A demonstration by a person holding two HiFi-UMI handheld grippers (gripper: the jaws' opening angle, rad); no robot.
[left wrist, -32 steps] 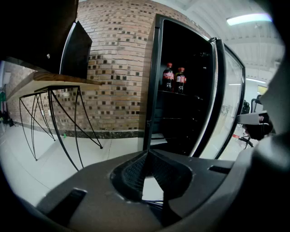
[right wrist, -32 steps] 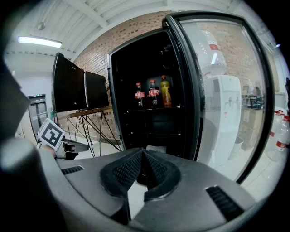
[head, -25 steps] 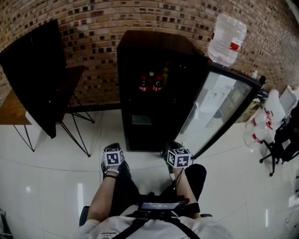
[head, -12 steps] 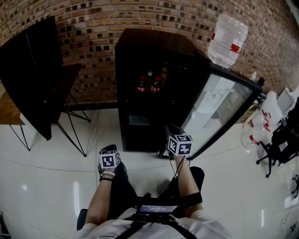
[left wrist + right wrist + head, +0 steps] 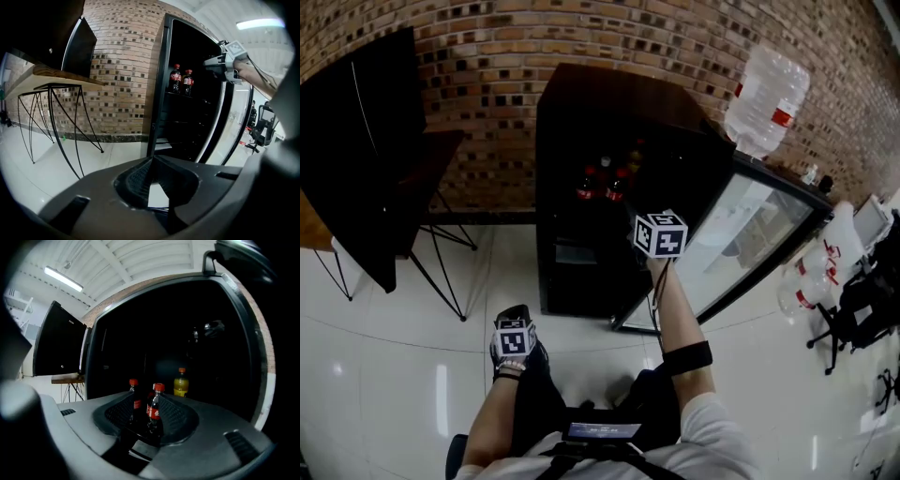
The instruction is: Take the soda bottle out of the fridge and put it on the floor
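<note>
The black fridge (image 5: pixel 581 122) stands open, its glass door (image 5: pixel 741 234) swung out to the right. On a shelf inside are two red-capped cola bottles (image 5: pixel 154 406) (image 5: pixel 586 183) and, further back, a yellow bottle (image 5: pixel 181 383). My right gripper (image 5: pixel 660 231) is raised in front of that shelf and aimed at the cola bottles. Its jaws (image 5: pixel 146 411) are opening. The bottles show in the gap but are still apart from the pads. My left gripper (image 5: pixel 514 319) hangs low by the person's knee, its jaws (image 5: pixel 152 161) shut on nothing.
A large water jug (image 5: pixel 766 89) lies on top of the fridge. At the left, a black panel (image 5: pixel 366 150) leans by a wooden table with wire legs (image 5: pixel 61 75). More water jugs (image 5: pixel 811 277) and an office chair (image 5: pixel 858 309) stand at the right. The floor is white tile (image 5: pixel 394 356).
My right gripper has risen from beside the knee up and forward to the fridge's bottle shelf. The left gripper has stayed low, drifting slightly down and left.
</note>
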